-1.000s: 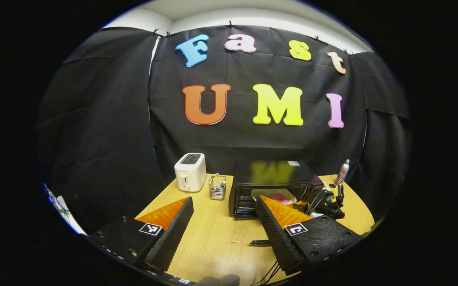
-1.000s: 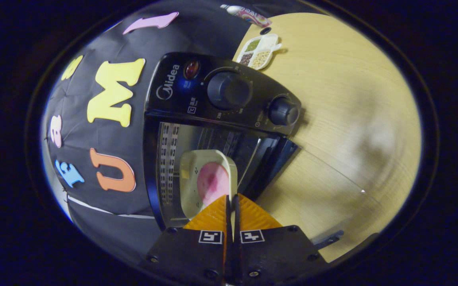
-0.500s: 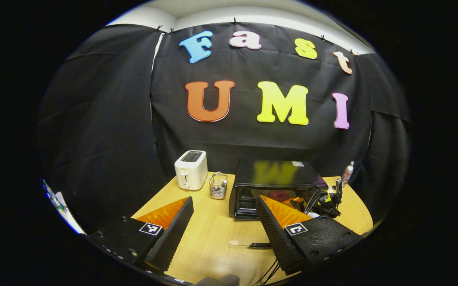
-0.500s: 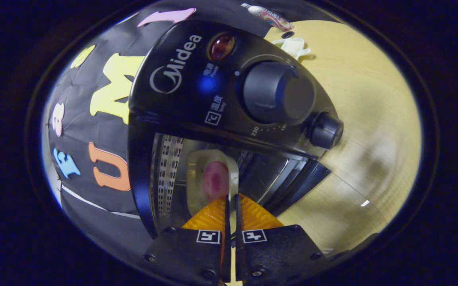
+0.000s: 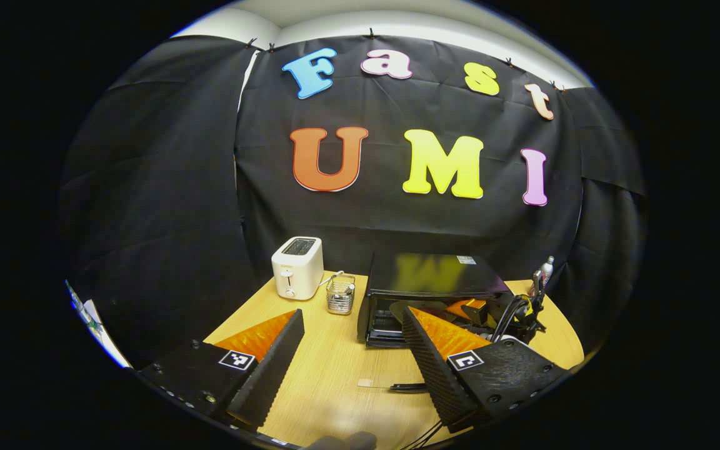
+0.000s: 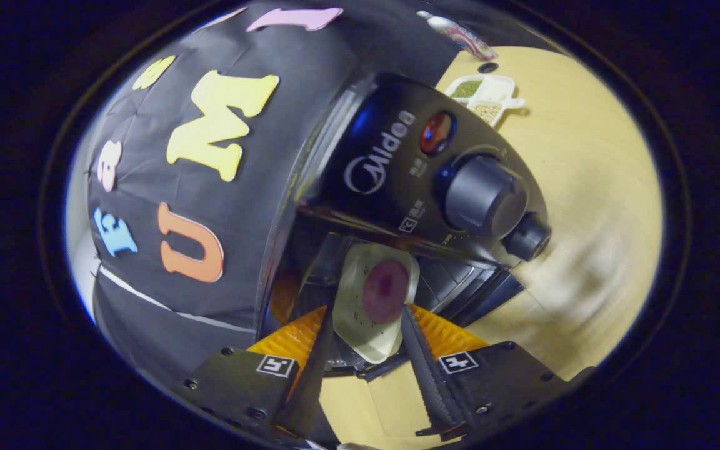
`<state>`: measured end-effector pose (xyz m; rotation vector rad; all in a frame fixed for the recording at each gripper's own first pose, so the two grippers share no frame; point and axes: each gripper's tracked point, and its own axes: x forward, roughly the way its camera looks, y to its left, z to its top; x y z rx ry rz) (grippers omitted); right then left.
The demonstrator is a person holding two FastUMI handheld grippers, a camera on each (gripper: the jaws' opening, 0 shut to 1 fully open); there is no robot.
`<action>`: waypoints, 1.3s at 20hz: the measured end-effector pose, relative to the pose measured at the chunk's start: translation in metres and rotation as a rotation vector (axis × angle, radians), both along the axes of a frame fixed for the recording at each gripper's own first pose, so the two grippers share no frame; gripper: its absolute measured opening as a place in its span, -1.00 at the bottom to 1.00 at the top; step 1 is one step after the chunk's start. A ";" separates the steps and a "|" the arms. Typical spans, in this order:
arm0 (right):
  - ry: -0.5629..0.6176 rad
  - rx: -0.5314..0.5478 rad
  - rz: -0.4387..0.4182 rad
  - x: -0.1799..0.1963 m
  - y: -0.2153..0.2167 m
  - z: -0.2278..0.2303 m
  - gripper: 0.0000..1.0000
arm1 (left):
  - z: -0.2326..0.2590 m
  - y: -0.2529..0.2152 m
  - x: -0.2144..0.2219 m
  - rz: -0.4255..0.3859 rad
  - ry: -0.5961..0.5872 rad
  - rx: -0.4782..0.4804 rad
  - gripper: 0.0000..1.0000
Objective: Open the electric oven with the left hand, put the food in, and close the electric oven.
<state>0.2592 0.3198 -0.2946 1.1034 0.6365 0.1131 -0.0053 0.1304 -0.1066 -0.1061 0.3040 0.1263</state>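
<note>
The right gripper (image 6: 363, 325) had its fingers spread apart, where half a second earlier they were pinched together on the rim of the plate (image 6: 369, 306). The plate, pale and carrying a round reddish-purple piece of food (image 6: 385, 282), lay between the parted fingers and reached toward 12 o'clock into the open oven (image 6: 422, 181); whether either finger touched its rim could not be told. At 1 o'clock from the plate sat the oven's dark control panel with a maker's name in pale letters, a red lamp (image 6: 436, 132), a large knob (image 6: 486, 196) and a smaller knob (image 6: 527, 236) beyond it. Farther out at 1 o'clock a white divided dish (image 6: 486, 98) on the wooden table (image 6: 585, 187) held green and tan grains in separate sections, and past it lay a bottle (image 6: 454, 31) with a coloured wrapper.

The left gripper (image 5: 354, 322) hung with its fingers wide apart and nothing between them, above the table. At 12 o'clock from them stood the oven (image 5: 429, 275), door down, with the right gripper (image 5: 491, 312) at its mouth, deeper in than a second before. At 11 o'clock stood a small wire basket (image 5: 340, 295), its contents too small to tell, and beyond it a white toaster (image 5: 297, 267).
</note>
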 end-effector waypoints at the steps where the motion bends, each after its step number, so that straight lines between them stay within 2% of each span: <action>1: 0.002 -0.018 0.009 -0.008 -0.004 0.003 0.48 | 0.001 0.000 0.000 -0.003 -0.001 0.003 0.92; 2: 0.004 -0.035 0.015 -0.014 -0.006 0.007 0.65 | 0.001 0.000 -0.001 -0.005 -0.007 0.007 0.92; 3: 0.004 -0.060 0.021 -0.019 -0.009 0.008 0.70 | 0.002 -0.001 -0.001 -0.008 -0.010 0.005 0.92; 7: -0.026 -0.200 0.064 -0.050 -0.022 0.028 0.76 | 0.004 -0.003 -0.005 -0.025 -0.022 -0.012 0.92; 11: -0.125 -0.390 0.135 -0.082 -0.036 0.065 0.76 | 0.013 -0.005 -0.007 -0.043 -0.055 -0.012 0.92; 13: -0.197 -0.508 0.144 -0.093 -0.054 0.088 0.96 | 0.019 -0.008 -0.011 -0.059 -0.082 -0.015 0.92; 15: -0.268 -0.624 0.150 -0.105 -0.070 0.111 0.96 | 0.023 -0.010 -0.011 -0.072 -0.102 -0.011 0.92; 16: -0.302 -0.677 0.152 -0.115 -0.076 0.122 0.87 | 0.025 -0.012 -0.012 -0.077 -0.112 -0.011 0.92; 17: -0.341 -0.731 0.150 -0.124 -0.081 0.134 0.97 | 0.026 -0.015 -0.013 -0.085 -0.120 -0.011 0.92; 19: -0.407 -0.831 0.141 -0.144 -0.095 0.156 0.87 | 0.029 -0.021 -0.016 -0.100 -0.136 -0.015 0.92; 21: -0.461 -0.893 0.126 -0.165 -0.104 0.177 0.97 | 0.033 -0.026 -0.018 -0.115 -0.157 -0.017 0.92; 23: -0.481 -0.934 0.114 -0.186 -0.118 0.189 0.90 | 0.036 -0.029 -0.022 -0.130 -0.173 -0.015 0.92; 26: -0.502 -0.961 0.063 -0.216 -0.143 0.208 0.90 | 0.037 -0.036 -0.025 -0.150 -0.197 -0.008 0.91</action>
